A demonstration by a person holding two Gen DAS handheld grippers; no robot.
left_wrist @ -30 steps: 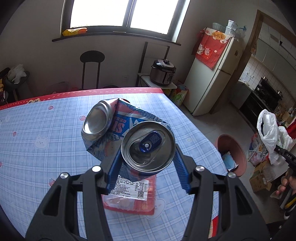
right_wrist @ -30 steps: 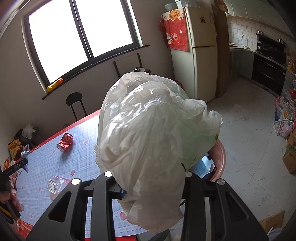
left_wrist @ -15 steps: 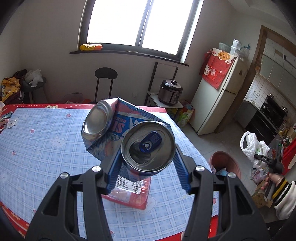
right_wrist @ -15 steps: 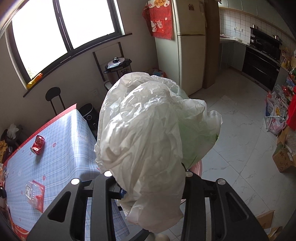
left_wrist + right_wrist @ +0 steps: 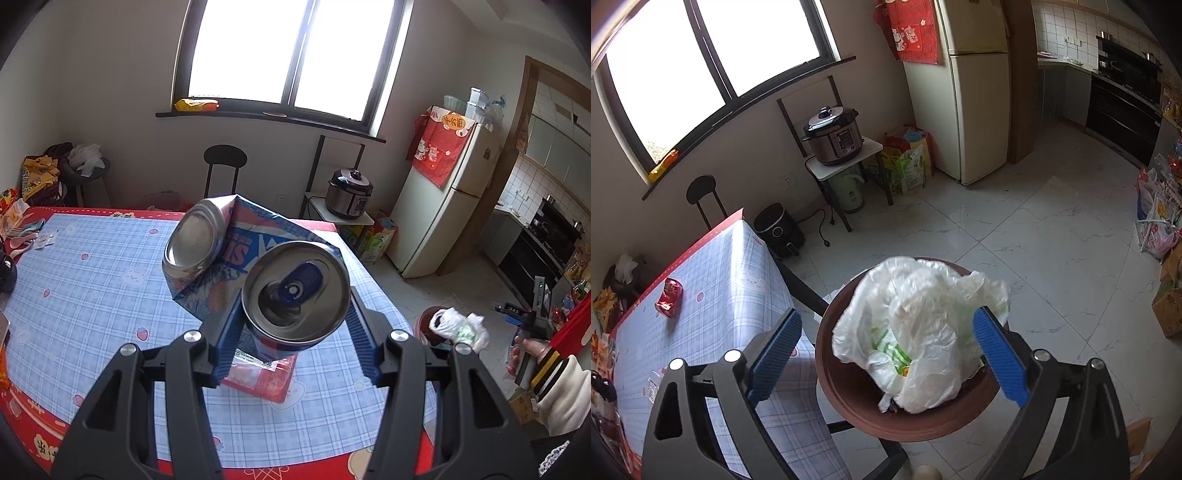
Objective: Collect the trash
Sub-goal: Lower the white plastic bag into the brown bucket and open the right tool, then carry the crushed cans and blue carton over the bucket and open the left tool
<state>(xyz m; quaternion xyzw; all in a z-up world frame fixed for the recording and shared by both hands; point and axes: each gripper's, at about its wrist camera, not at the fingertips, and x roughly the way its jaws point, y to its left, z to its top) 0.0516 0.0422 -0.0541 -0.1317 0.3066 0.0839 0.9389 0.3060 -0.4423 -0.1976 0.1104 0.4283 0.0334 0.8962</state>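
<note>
My left gripper (image 5: 295, 308) is shut on a crushed blue and red drink can (image 5: 295, 291), bent double and held above the blue checked table (image 5: 92, 295). Beneath it a red plastic packet (image 5: 258, 376) lies on the cloth. My right gripper (image 5: 886, 317) hangs over the brown bin (image 5: 842, 387) with its jaws opening wide. The white plastic bag (image 5: 923, 332) lies loose below and between them, on top of the bin, and no pad presses on it. The left wrist view shows that bag (image 5: 458, 326) too, beside a hand in a striped cuff (image 5: 532, 350). A red can (image 5: 670, 297) lies on the table.
The bin stands on the tiled floor just off the table corner (image 5: 768, 258). Beyond it stand a black air fryer (image 5: 777, 230), a rice cooker (image 5: 833, 134) on a small stand, and a fridge (image 5: 975, 92). Bags and cardboard boxes (image 5: 1167, 306) line the right side.
My right gripper moved off the table to above the bin, opened, and the white bag dropped out of its jaws onto the bin. My left gripper rose with the can still in it.
</note>
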